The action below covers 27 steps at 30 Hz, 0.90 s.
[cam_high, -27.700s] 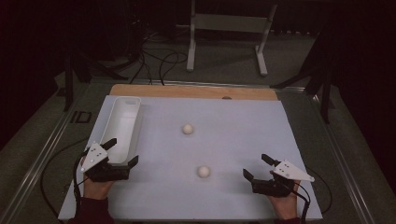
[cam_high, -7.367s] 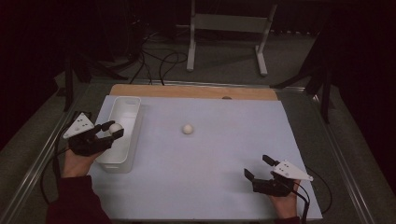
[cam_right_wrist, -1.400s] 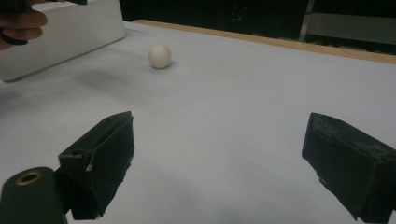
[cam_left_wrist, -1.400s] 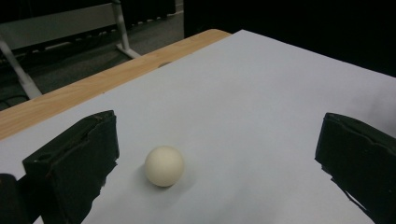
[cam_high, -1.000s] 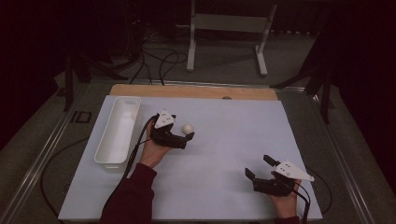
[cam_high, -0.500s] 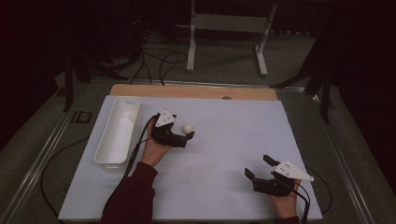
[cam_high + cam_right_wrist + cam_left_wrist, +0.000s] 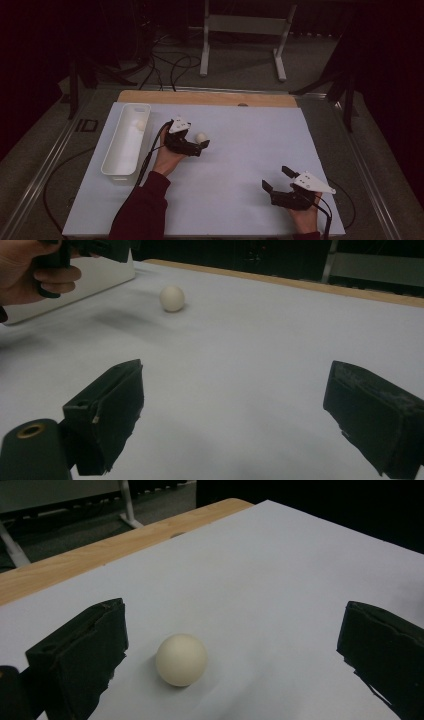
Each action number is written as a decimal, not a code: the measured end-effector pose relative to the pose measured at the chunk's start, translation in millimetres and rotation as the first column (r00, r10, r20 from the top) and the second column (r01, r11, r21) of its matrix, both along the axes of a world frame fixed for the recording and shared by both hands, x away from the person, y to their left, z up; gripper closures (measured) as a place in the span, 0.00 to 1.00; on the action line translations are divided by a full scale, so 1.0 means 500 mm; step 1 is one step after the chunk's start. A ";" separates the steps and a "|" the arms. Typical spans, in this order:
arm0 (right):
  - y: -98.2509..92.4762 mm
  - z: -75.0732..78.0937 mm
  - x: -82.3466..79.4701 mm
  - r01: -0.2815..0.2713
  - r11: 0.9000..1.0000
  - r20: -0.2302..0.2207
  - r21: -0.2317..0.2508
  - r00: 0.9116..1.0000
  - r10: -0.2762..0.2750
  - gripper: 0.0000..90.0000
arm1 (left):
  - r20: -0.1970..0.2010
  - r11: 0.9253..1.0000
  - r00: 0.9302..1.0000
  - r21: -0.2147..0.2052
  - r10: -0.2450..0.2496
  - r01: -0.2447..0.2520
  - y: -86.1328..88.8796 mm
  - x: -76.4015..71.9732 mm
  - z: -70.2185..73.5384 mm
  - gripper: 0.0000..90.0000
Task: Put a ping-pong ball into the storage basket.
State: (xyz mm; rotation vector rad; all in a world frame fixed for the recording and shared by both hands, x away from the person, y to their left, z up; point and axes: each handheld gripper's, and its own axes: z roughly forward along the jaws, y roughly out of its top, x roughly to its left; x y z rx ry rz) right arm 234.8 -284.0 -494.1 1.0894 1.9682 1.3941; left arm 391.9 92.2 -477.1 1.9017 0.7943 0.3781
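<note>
The left gripper (image 7: 200, 146), its 2 black jaws spread wide, brackets a small cream-coloured ball (image 7: 181, 659) on the white sheet covering the table (image 7: 250, 150). In the left gripper view the ball sits between the jaws, nearer the left one and apart from both, so nothing is gripped yet. From above, the same ball (image 7: 201, 137) lies just beyond the gripper's tips, right of the long white plastic tray (image 7: 125, 142) that runs along the sheet's left side. A second pale ball (image 7: 140, 125) rests inside the tray at its far end, which suggests the work in hand is gathering balls into it, and that the open jaws are being lined up for a pinch. The hand approaches low and nearly level, probably so the jaws can close at the ball's widest part without nudging it into a roll. The right gripper (image 7: 279, 181) is parked near the sheet's front right corner, its jaws also wide apart and holding nothing, well clear of the action. A strip of bare wooden tabletop (image 7: 210, 97) edges the sheet at the far side.
</note>
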 end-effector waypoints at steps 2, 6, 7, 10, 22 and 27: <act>0.000 0.000 0.000 0.000 1.000 -0.001 0.001 1.000 0.000 0.10 | -0.006 1.000 1.000 0.001 0.007 -0.007 0.000 0.003 -0.004 0.01; 0.000 0.000 0.001 0.000 1.000 -0.002 -0.003 1.000 0.000 0.10 | -0.016 1.000 1.000 -0.007 0.018 -0.018 0.002 0.010 -0.010 0.01; 0.000 0.000 0.000 0.000 1.000 -0.002 -0.003 1.000 0.000 0.10 | -0.017 1.000 1.000 -0.006 0.019 -0.019 0.002 0.011 -0.011 0.01; 0.000 -0.001 0.001 0.001 1.000 -0.003 -0.003 1.000 -0.001 0.10 | -0.025 1.000 0.999 0.004 0.025 -0.024 0.002 0.015 -0.016 0.01; 0.000 0.000 0.001 0.000 1.000 -0.002 -0.002 1.000 0.000 0.10 | -0.054 0.999 0.998 0.036 0.039 -0.037 -0.006 0.026 -0.041 0.01; 0.000 0.000 0.000 0.001 1.000 -0.001 0.000 1.000 -0.001 0.10 | -0.060 0.998 0.997 0.032 0.048 -0.046 -0.009 0.028 -0.048 0.01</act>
